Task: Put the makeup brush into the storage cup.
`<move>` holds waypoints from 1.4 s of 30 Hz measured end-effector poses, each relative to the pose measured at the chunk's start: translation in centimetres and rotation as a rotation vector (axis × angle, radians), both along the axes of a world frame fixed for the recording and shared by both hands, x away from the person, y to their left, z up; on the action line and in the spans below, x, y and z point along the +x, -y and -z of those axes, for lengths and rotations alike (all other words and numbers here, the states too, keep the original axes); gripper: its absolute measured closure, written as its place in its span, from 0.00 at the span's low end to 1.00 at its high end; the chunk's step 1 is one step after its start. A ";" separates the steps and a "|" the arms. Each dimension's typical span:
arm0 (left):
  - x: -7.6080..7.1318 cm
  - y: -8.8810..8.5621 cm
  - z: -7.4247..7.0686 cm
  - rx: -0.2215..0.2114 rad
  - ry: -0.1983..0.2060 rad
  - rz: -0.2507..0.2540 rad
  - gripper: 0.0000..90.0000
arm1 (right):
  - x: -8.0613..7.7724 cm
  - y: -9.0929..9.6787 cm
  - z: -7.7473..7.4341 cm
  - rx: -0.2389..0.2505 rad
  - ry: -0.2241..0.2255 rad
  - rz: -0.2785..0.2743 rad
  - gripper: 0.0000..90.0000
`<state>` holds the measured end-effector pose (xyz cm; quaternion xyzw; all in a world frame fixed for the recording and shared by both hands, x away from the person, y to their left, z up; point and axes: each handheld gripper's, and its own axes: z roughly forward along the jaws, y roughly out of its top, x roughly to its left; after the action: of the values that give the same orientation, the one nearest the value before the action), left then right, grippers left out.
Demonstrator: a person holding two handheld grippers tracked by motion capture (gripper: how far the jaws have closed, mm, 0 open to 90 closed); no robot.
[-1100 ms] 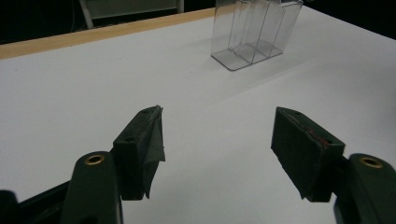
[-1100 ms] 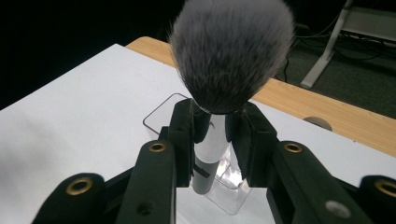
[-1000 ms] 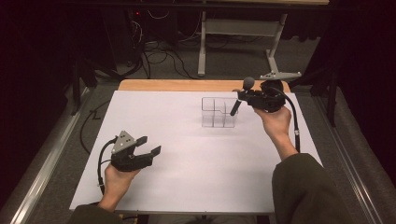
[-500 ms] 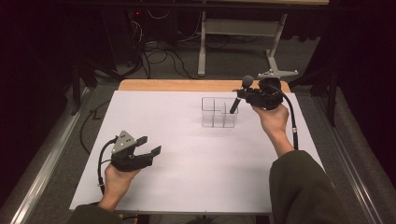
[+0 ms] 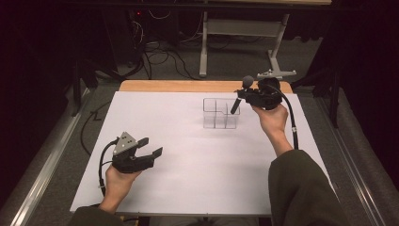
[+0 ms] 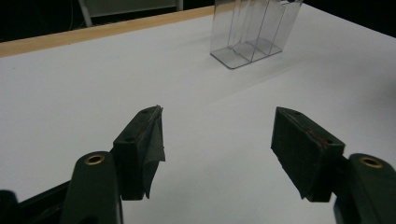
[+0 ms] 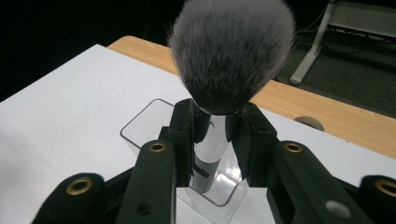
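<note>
The white worktop (image 5: 188, 155) is the one evenly lit surface, bright under soft overhead light, while the floor and the room around it fall off into near black. Shadows on it are faint and diffuse. The high view is slightly soft and grainy. In the left gripper view the near tongs (image 6: 224, 154) are dim but fairly sharp. In the right gripper view the brush (image 7: 231, 56) bristles close to the lens look soft, and the clear organizer (image 7: 187, 154) shows pale reflections.

My left gripper (image 5: 151, 147) low near table's near-left corner, jaws wide apart, nothing between. My right gripper (image 5: 241, 95) up by far edge, jaws squeezed tight, hand under it.
</note>
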<state>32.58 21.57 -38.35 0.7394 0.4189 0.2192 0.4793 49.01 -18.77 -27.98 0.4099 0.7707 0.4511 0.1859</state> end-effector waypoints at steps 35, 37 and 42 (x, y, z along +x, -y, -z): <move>0.0 0.0 0.0 0.002 -0.001 0.004 0.38 | 1.5 -1.3 2.2 -0.077 -0.040 0.024 0.80; 0.0 0.1 0.0 0.004 -0.002 0.005 0.38 | 1.6 -1.4 2.3 -0.082 -0.043 0.026 0.80; 0.0 0.1 0.0 0.005 -0.002 0.006 0.38 | 1.8 -1.6 2.7 -0.096 -0.051 0.027 0.80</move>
<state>32.59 21.49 -38.38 0.7422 0.4164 0.2182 0.4776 50.80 -17.19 -30.65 0.4224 0.7903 0.4005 0.1915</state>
